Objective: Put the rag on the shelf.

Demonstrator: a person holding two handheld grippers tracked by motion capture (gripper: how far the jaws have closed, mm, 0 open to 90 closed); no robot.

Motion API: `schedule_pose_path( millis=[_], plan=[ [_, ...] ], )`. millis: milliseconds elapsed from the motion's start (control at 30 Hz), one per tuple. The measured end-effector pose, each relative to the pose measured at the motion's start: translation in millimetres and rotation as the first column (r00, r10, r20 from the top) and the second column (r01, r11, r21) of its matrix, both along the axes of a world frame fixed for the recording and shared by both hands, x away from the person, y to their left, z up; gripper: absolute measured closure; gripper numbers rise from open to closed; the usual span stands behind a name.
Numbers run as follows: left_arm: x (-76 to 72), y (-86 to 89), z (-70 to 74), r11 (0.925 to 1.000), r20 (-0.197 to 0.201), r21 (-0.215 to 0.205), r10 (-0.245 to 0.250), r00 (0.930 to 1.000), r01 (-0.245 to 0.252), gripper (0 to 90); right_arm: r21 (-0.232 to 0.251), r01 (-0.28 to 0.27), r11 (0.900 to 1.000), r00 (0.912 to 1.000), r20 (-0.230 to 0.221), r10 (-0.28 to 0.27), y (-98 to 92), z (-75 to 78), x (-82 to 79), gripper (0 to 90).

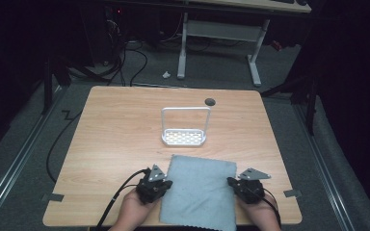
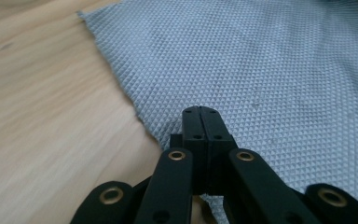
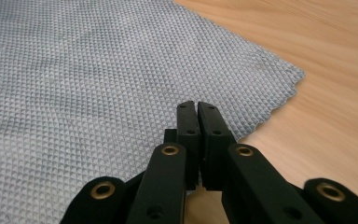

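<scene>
Flanking grey cloth (image 1: pixel 200 192), flat at table's (image 1: pixel 115 134) near edge | left gripper (image 2: pixel 200 112) and right gripper (image 3: pixel 196 106) jaws pressed together, nothing pinched | cloth unfolded, not yet grasped; white rack (image 1: pixel 184 137) beyond, bare.

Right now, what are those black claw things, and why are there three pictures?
A person sits at a wooden table and holds a pinching tool in each hand: the left gripper and the right gripper. One picture comes from a camera up high. The other two come from small cameras riding on each gripper, looking along its black jaws. A grey cloth lies flat between them, and a white wire rack stands behind it. Both grippers are pinched shut at the cloth's edges, holding nothing.
</scene>
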State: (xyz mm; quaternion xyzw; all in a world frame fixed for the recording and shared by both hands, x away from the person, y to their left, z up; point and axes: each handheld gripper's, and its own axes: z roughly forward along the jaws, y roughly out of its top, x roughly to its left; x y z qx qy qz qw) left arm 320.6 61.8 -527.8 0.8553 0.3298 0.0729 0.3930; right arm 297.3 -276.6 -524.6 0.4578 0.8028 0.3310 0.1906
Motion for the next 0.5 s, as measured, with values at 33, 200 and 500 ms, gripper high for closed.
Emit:
schedule_pose_path(
  millis=[33, 200, 500],
  plan=[
    [-2.1, 6.3, 0.1, 1.0000, 0.005, 0.006, 0.006, 1.0000, -0.006, 89.6, 0.000, 0.000, 1.000, 1.0000, 0.000, 0.000, 0.0, 0.0, 0.0, 89.1],
    [-5.0, 47.6, 1.1, 0.9975, -0.004, 0.020, 0.068, 0.9977, -0.068, 89.6, -0.028, -0.066, 0.997, 0.9975, 0.023, 0.066, 38.9, -1.3, 15.4, 88.9],
    [-2.5, 72.1, 3.6, 0.9858, -0.034, -0.095, 0.135, 0.9902, -0.138, 81.9, 0.005, -0.075, 0.997, 0.9957, 0.056, 0.074, 38.8, 0.2, 8.1, 81.6]
  ],
)
